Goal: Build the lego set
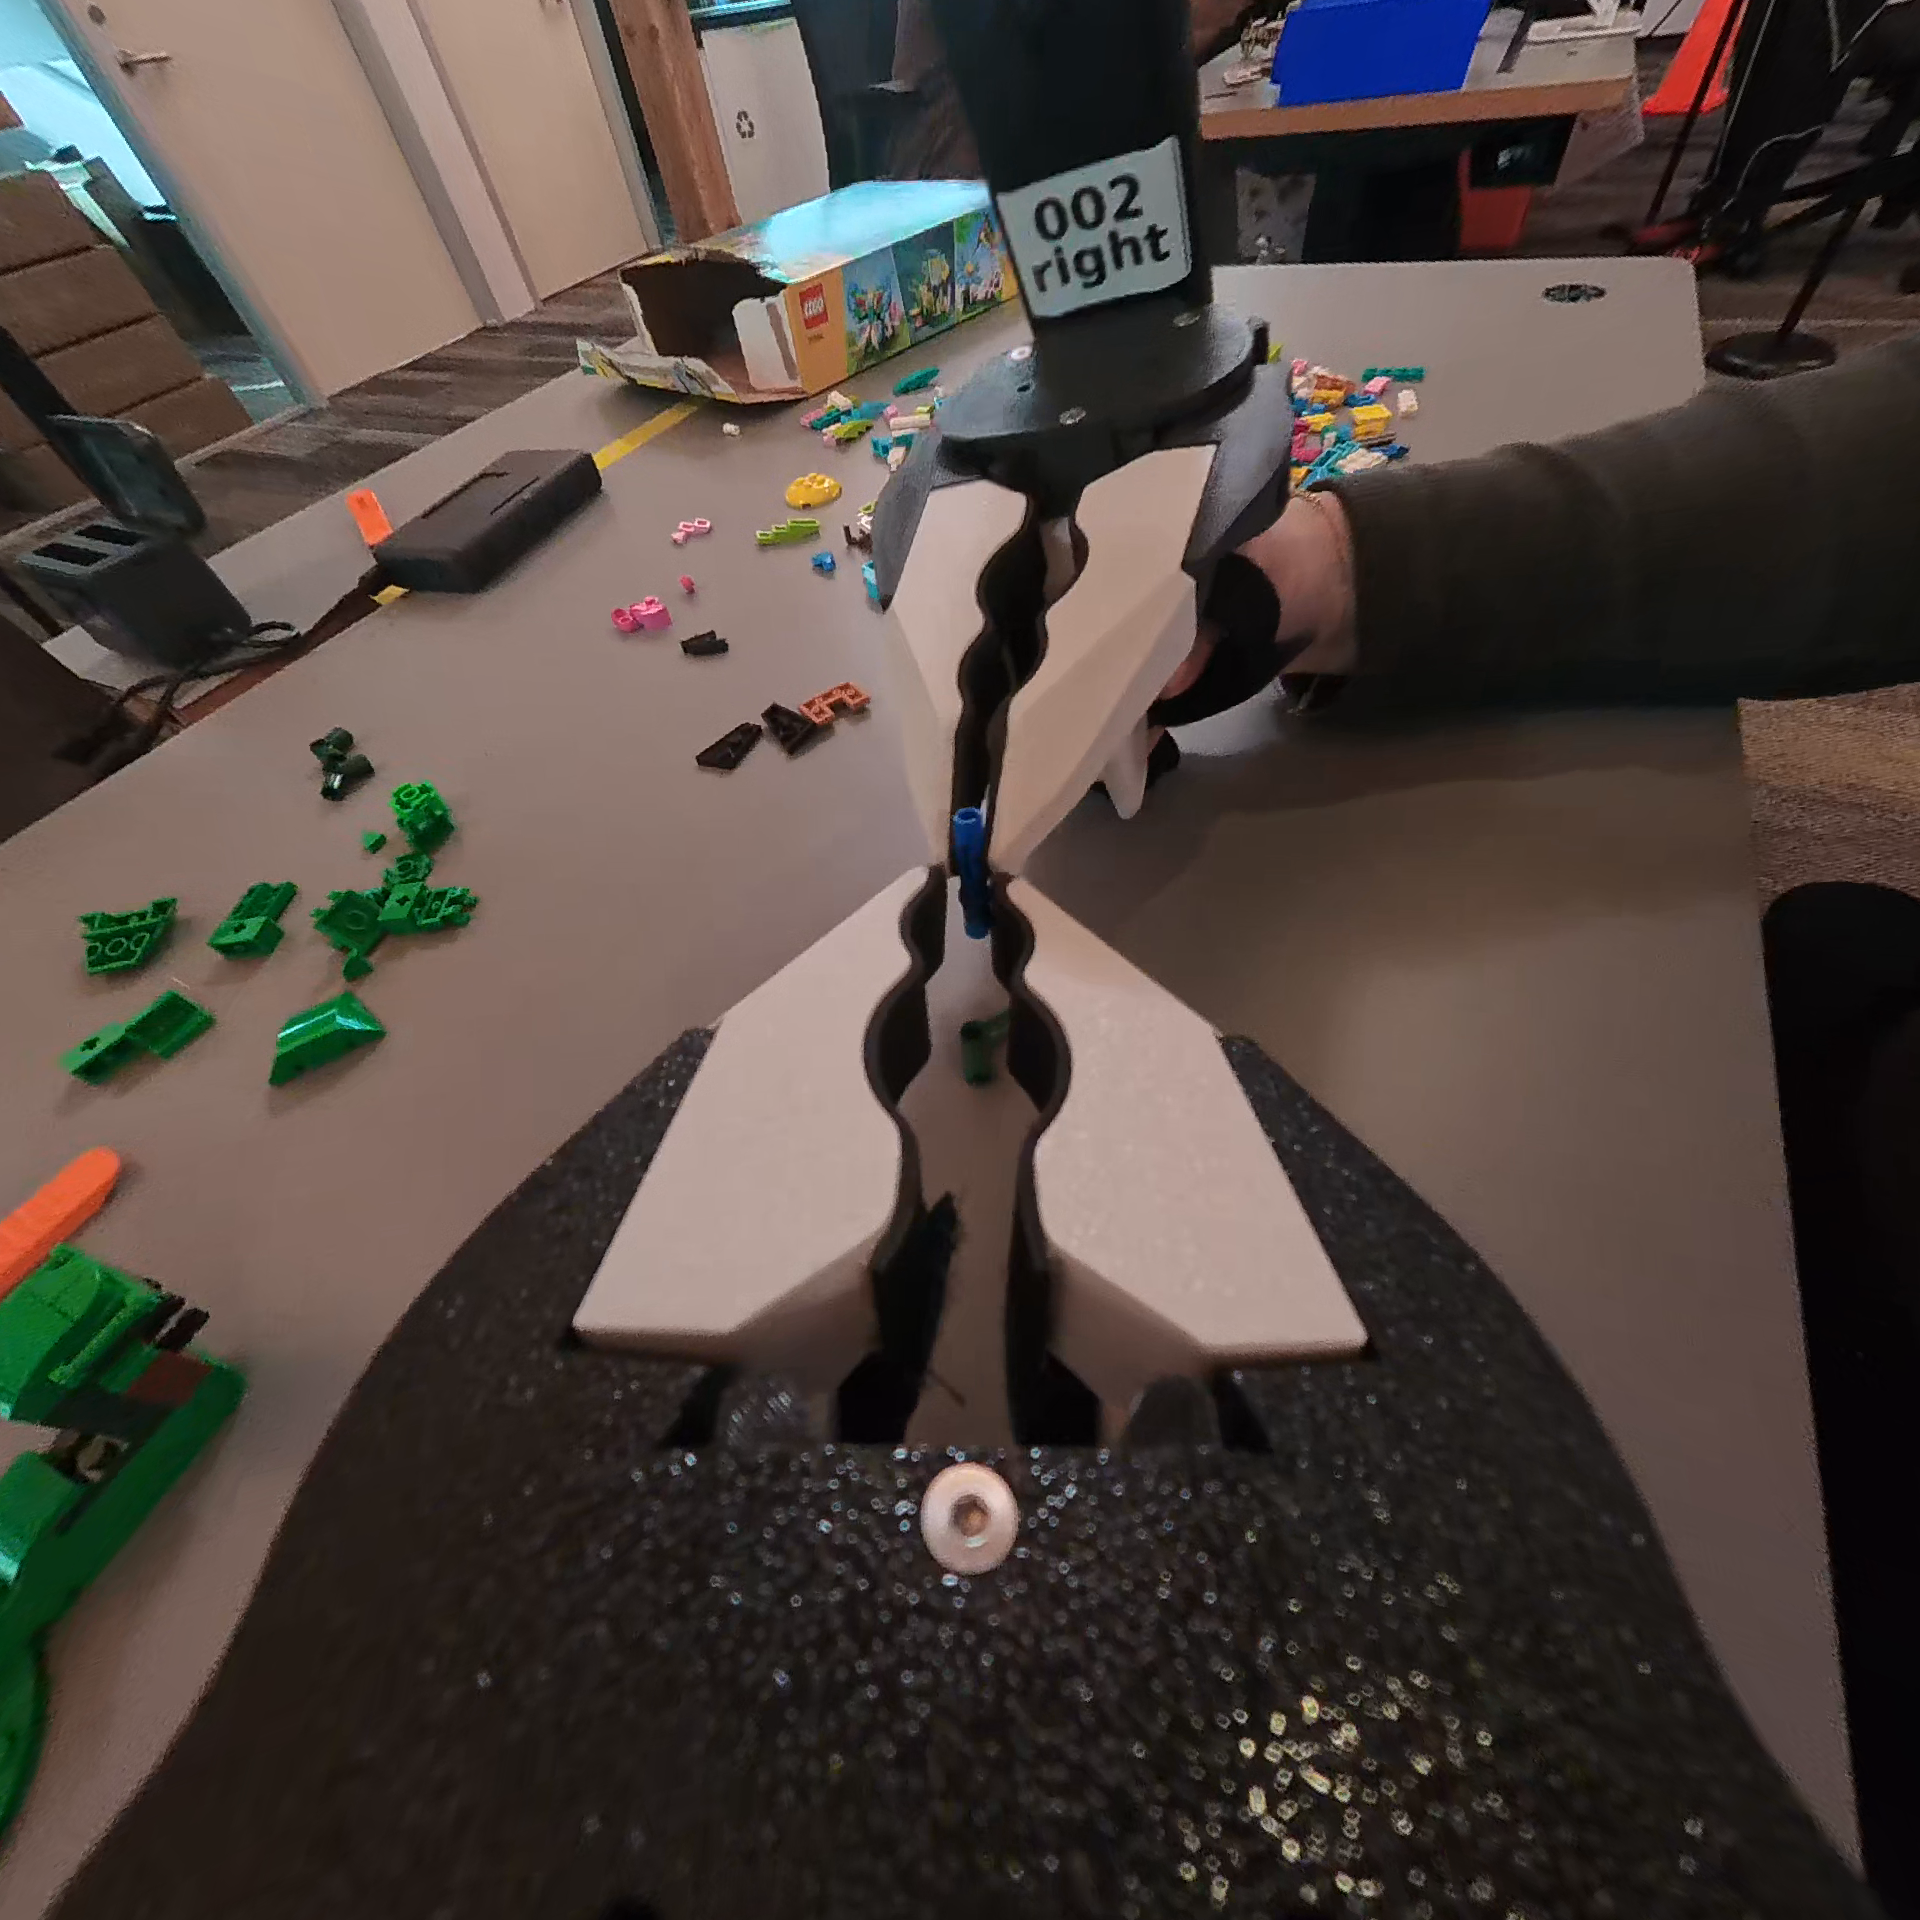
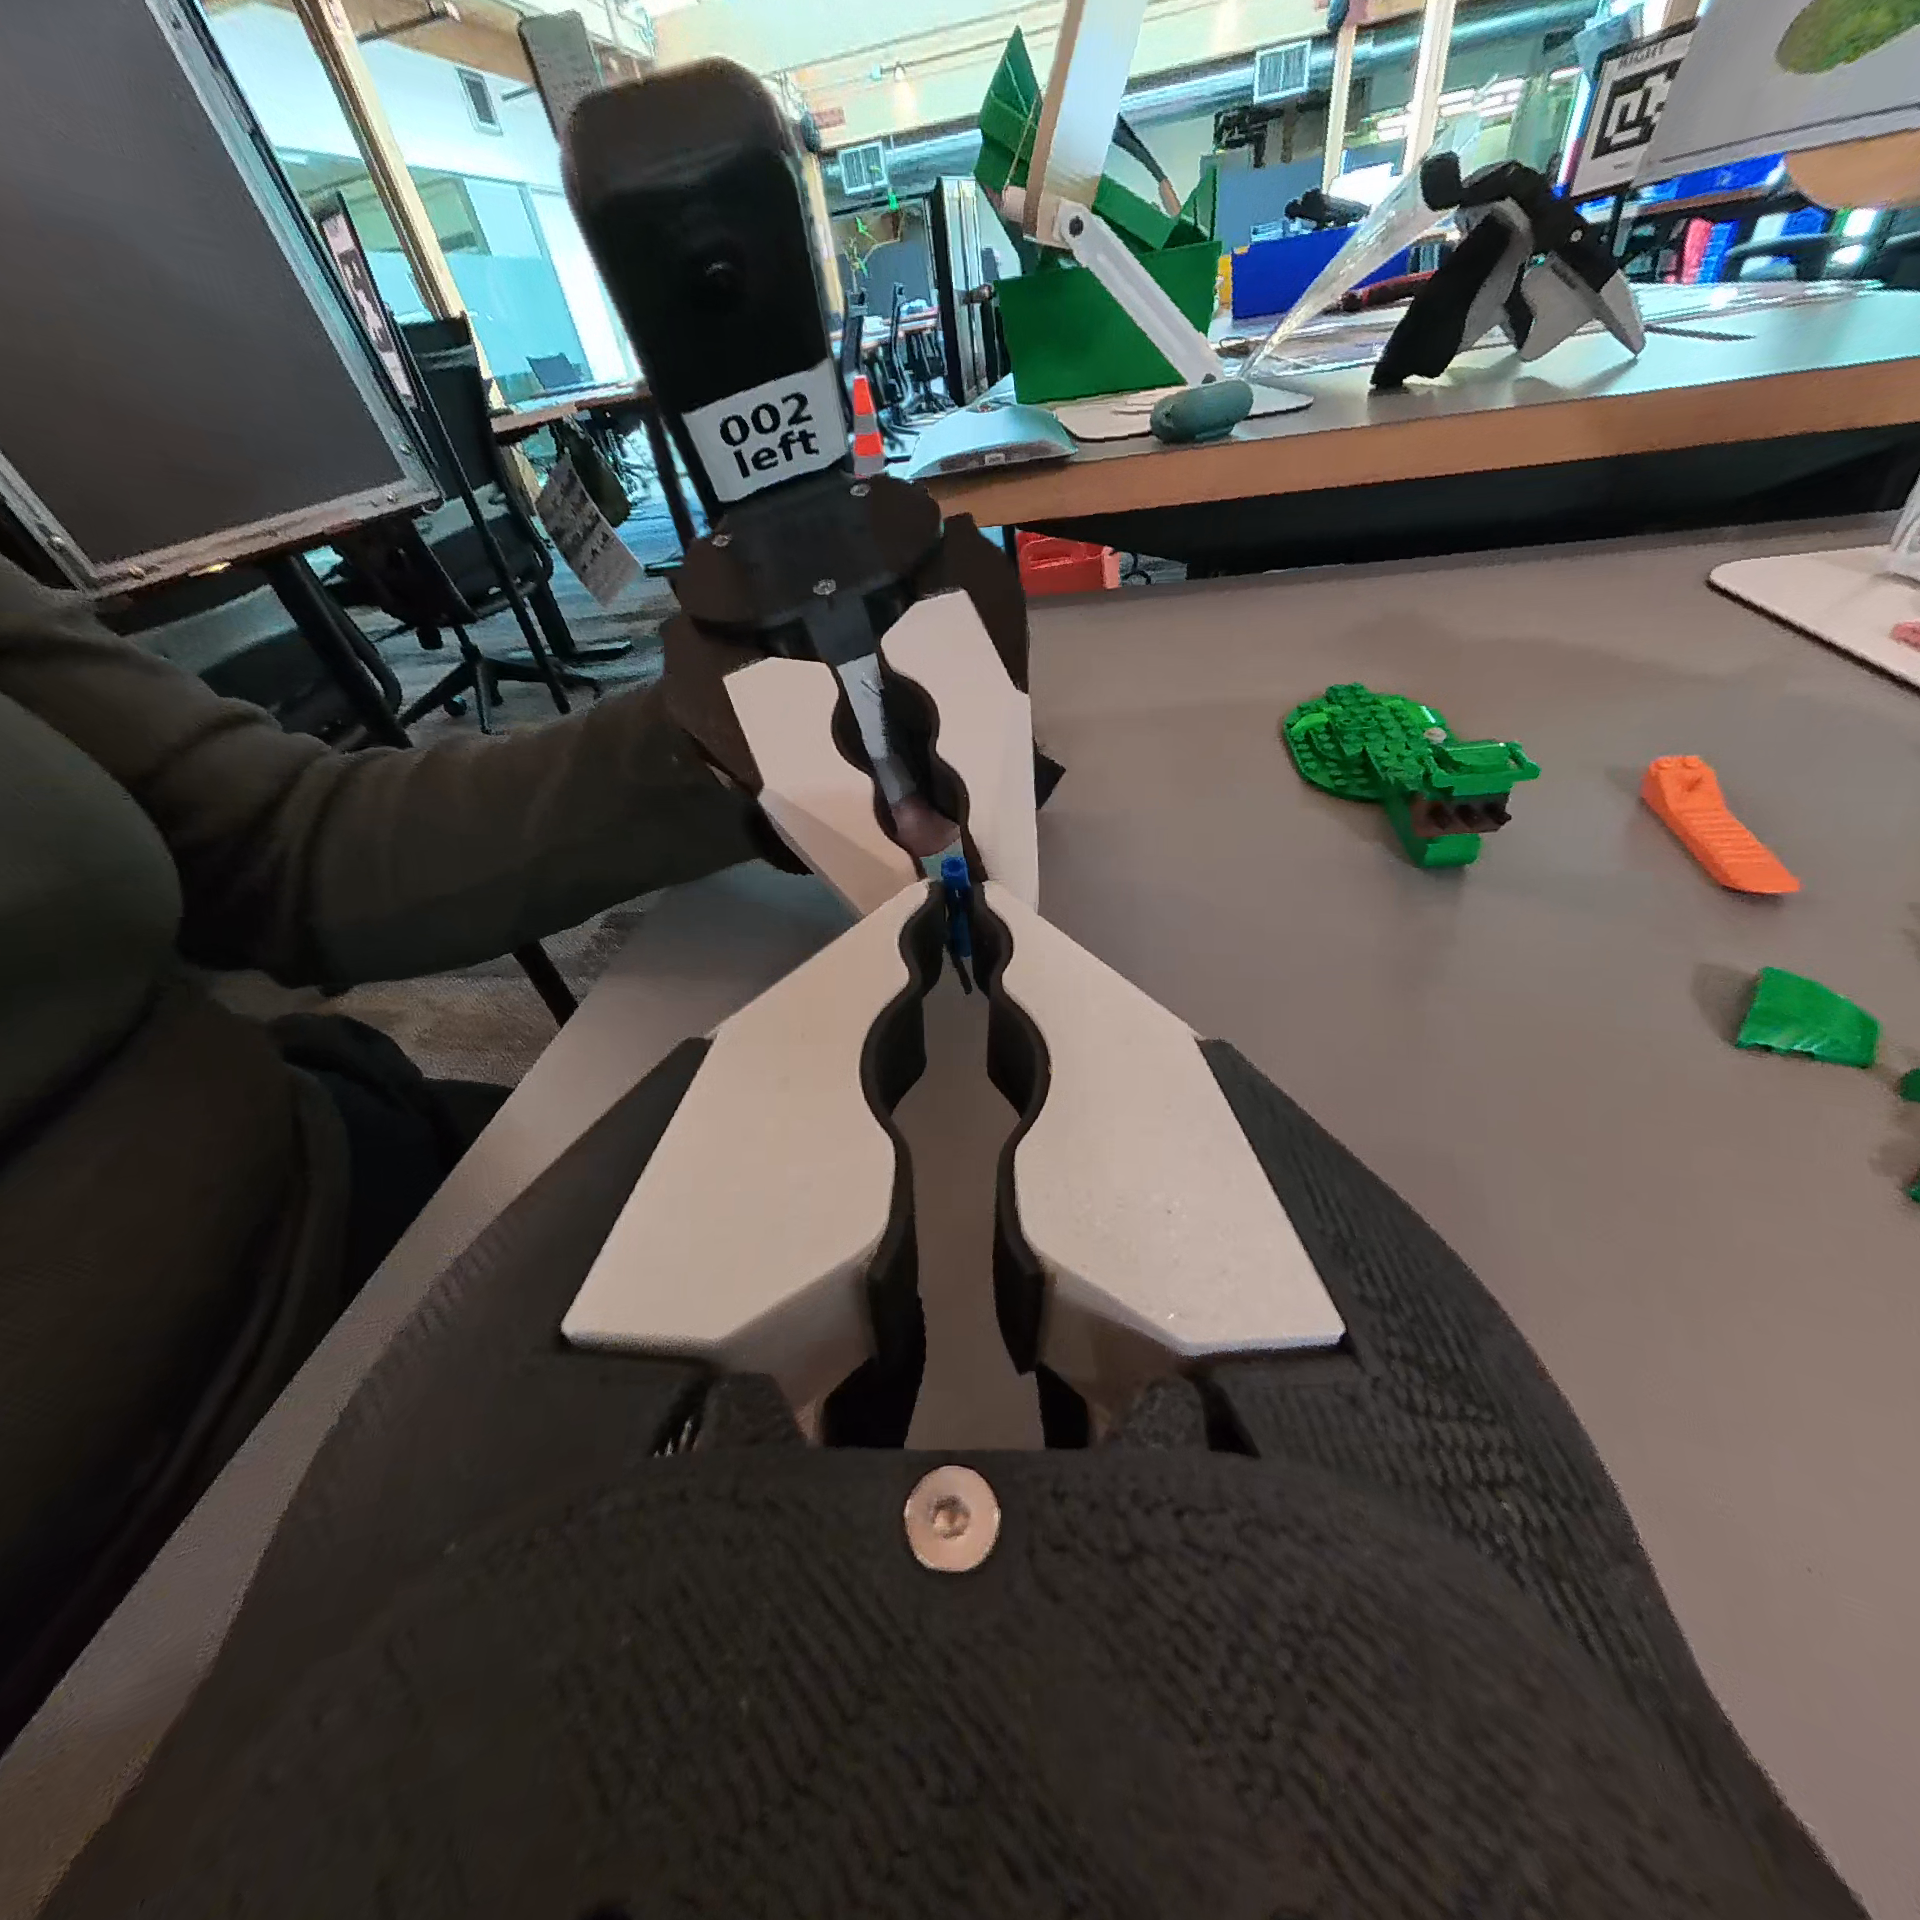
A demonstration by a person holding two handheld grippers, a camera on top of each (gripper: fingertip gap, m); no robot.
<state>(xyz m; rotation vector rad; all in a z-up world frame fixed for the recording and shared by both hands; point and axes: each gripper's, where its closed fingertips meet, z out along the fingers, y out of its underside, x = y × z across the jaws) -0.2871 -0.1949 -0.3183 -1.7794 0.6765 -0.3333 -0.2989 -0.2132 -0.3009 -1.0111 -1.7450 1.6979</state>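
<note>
A small blue pin [image 1: 970, 871] is pinched where my two grippers meet tip to tip above the grey table [image 1: 1351, 1039]. My left gripper [image 1: 968, 891] is shut on its near end. My right gripper [image 1: 971, 831] comes in from above, held by a hand in a dark sleeve, and is shut on the far end. In the right wrist view the pin [image 2: 956, 912] sits between my right gripper's tips [image 2: 952, 896], with the left gripper [image 2: 940, 862] opposite. A dark green piece [image 1: 982, 1044] shows through the gap between the left fingers. The partly built green model [image 2: 1397, 769] lies on the table.
Loose green pieces [image 1: 312, 935] and the green model [image 1: 83, 1382] lie to the left with an orange brick separator [image 1: 57, 1205]. Black pieces [image 1: 769, 727], a colourful pile [image 1: 1340, 416], the open set box [image 1: 810, 291] and a black case [image 1: 488, 520] lie farther back. The table edge [image 1: 1756, 935] is on the right. Left and right tips are no more than a few centimetres apart. Between my left fingertips and the dark green piece [image 1: 982, 1044] there is roughly 6 cm.
</note>
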